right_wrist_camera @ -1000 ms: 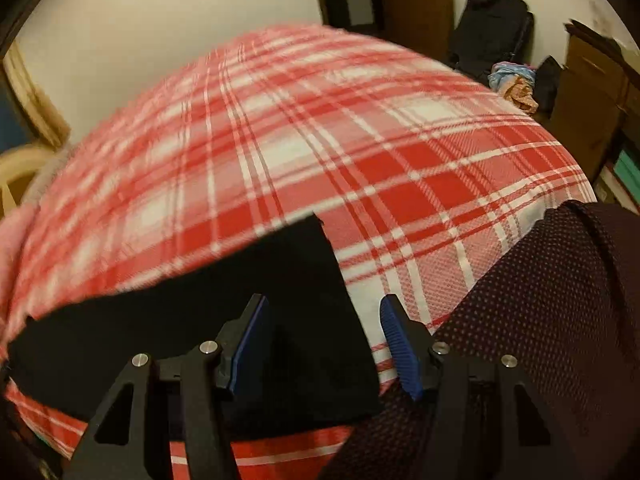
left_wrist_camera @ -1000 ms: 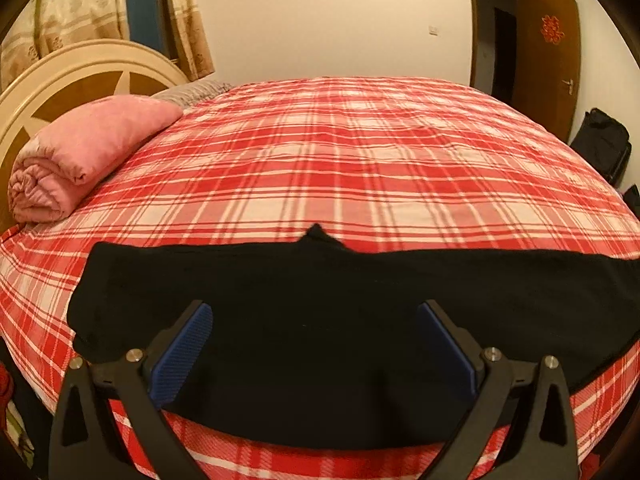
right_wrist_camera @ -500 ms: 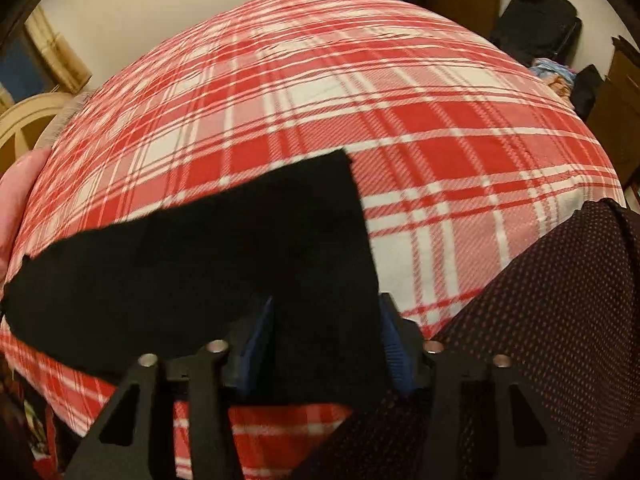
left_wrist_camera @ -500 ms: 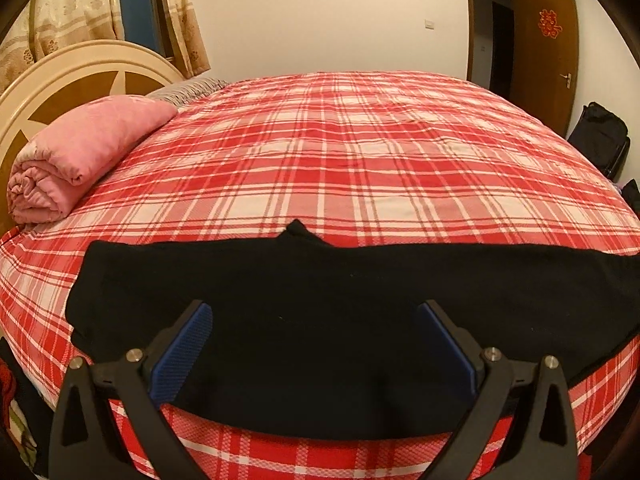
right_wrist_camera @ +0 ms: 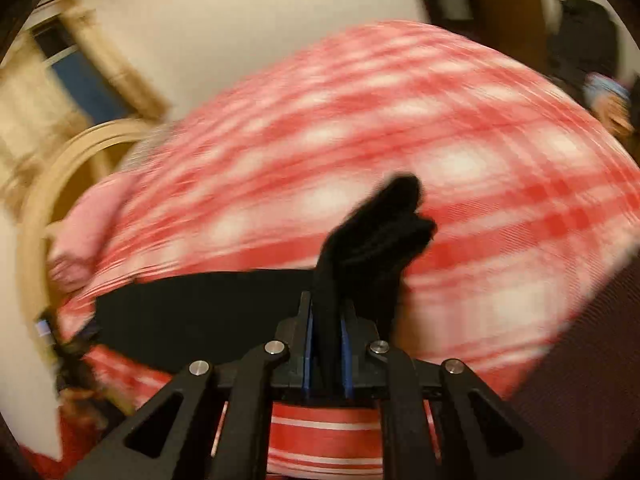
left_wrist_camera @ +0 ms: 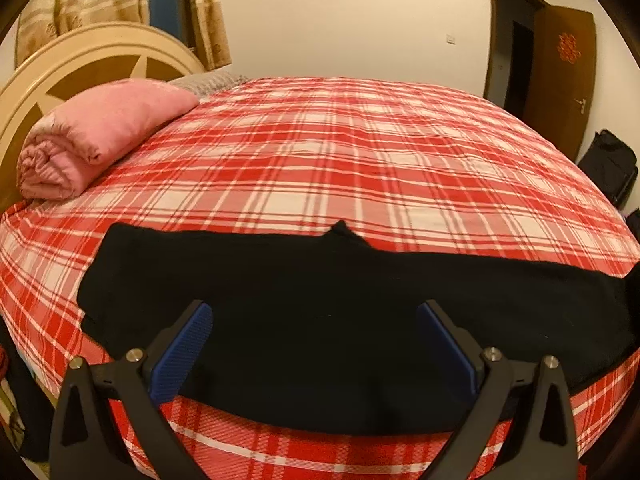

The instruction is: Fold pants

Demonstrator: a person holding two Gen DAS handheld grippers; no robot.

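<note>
1. Lying lengthwise along the near edge of the plaid bed (left_wrist_camera: 360,168), the black pants (left_wrist_camera: 320,312) are already doubled leg over leg into one long dark band; a small peak of cloth pokes up at the far edge, about mid-length.
2. Left gripper (left_wrist_camera: 314,340): blue pads spread wide, hovering over the middle of the band, gripping nothing.
3. Right gripper (right_wrist_camera: 326,344): pads pressed together on a bunched end of the pants (right_wrist_camera: 372,236), which stands up out of the jaws in a limp tuft. This view is motion-blurred, so which end it is (cuff or waist) cannot be told.
4. Handling, as a judgement: soft, light, no stiffness. Cloth droops wherever unsupported and likely drags on the cotton sheet rather than slipping. Nothing fragile; a firm pinch does no harm.
5. Where to hold: both layers together at an end, near the corners, so the leg stays flat when carried over. A single central pinch, as now, lets the corners sag and crumple.
6. Pink rolled quilt (left_wrist_camera: 96,136) sits by the headboard (left_wrist_camera: 80,60), well apart.
</note>
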